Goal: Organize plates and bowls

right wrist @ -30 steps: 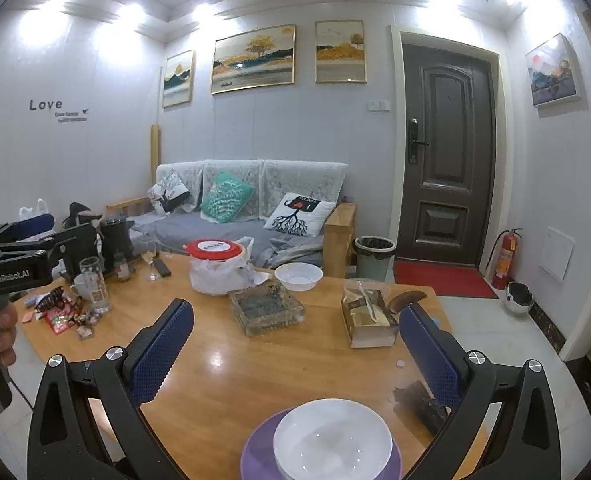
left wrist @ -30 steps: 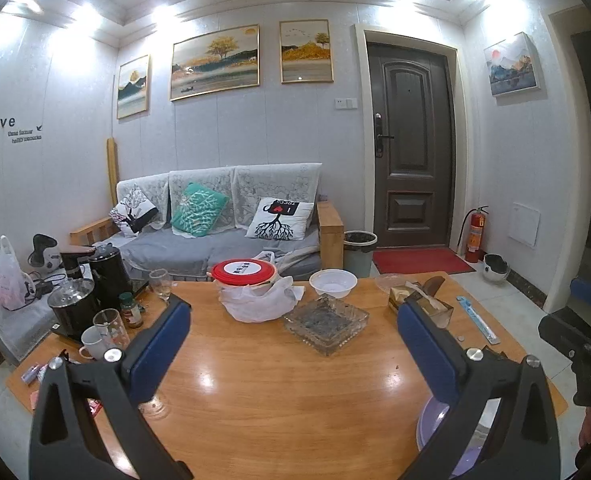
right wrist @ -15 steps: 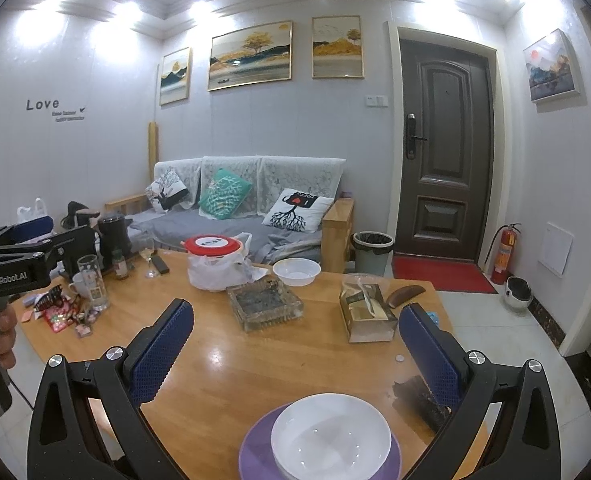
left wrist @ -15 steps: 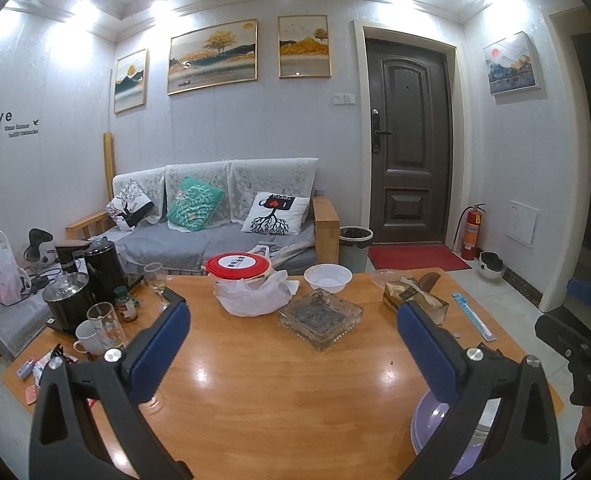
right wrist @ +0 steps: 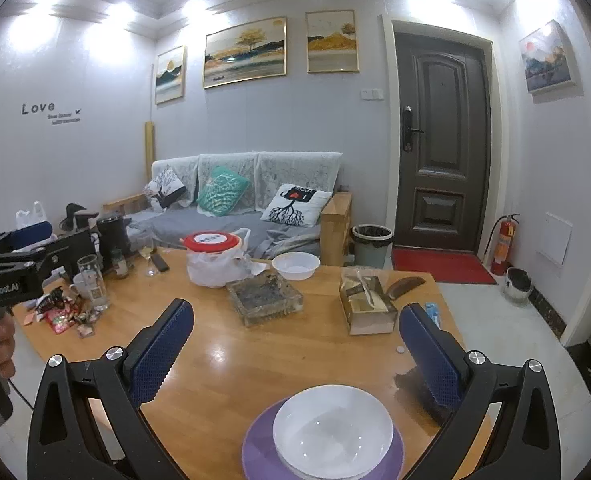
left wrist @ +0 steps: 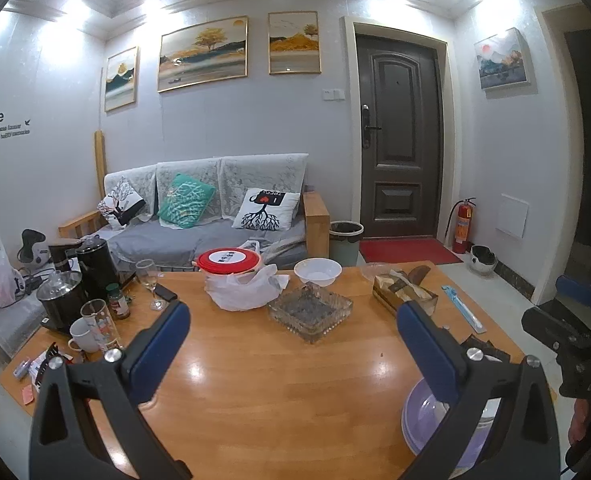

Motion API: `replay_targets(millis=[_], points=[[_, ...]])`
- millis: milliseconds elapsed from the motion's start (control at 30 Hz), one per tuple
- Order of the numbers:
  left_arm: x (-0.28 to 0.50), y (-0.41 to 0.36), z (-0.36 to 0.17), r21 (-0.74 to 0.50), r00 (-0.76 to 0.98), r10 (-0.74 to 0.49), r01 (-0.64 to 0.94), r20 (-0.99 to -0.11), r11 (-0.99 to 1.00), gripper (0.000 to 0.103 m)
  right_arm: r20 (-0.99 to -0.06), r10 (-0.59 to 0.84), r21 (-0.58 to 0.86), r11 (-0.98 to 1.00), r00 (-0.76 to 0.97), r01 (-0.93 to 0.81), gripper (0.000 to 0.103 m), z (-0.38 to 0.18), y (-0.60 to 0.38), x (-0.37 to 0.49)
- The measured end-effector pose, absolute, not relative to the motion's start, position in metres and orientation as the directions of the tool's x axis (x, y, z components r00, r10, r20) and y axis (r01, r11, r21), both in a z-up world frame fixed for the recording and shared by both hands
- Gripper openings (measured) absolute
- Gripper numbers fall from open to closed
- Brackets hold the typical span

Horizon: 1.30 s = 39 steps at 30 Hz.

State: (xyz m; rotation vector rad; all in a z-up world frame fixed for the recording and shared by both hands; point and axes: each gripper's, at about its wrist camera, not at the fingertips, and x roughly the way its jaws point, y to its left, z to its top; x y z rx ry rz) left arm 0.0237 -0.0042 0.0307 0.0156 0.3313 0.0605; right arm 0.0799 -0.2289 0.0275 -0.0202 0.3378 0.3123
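Observation:
A white bowl [right wrist: 332, 432] sits on a purple plate [right wrist: 260, 450] at the near edge of the wooden table [right wrist: 231, 364]. My right gripper [right wrist: 295, 350] is open and empty, held above and behind them. The plate also shows in the left wrist view [left wrist: 421, 420], partly hidden by a finger. A second white bowl [right wrist: 295, 265] stands at the far edge, and also shows in the left wrist view [left wrist: 317, 271]. My left gripper [left wrist: 293, 340] is open and empty over the table's middle.
A glass ashtray [left wrist: 310, 312], a red-lidded container in a plastic bag [left wrist: 231, 276], a tissue box [left wrist: 405, 294], and kettles, glasses and a mug [left wrist: 83, 332] at the left crowd the table. A sofa [left wrist: 199, 220] and door stand beyond.
Both views have pulled back and risen slightly, so the table items sit a little lower in frame. Both grippers stay open; the bowls and plate have not moved.

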Motion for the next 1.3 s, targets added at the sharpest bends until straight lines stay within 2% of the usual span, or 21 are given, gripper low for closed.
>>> replay_targets(millis=[633, 1300], points=[[0.016, -0.01, 0.012, -0.001, 0.922, 0.03, -0.033, -0.386, 0.999, 0.102, -0.384, 0.247, -0.018, 0.962, 0.89, -0.274, 0.102, 0.016, -0.221, 0.059], [0.018, -0.018, 0.001, 0.012, 0.911, 0.021, -0.018, -0.411, 1.0, 0.103, -0.399, 0.251, 0.016, 0.963, 0.882, -0.267, 0.102, 0.01, -0.243, 0.064]])
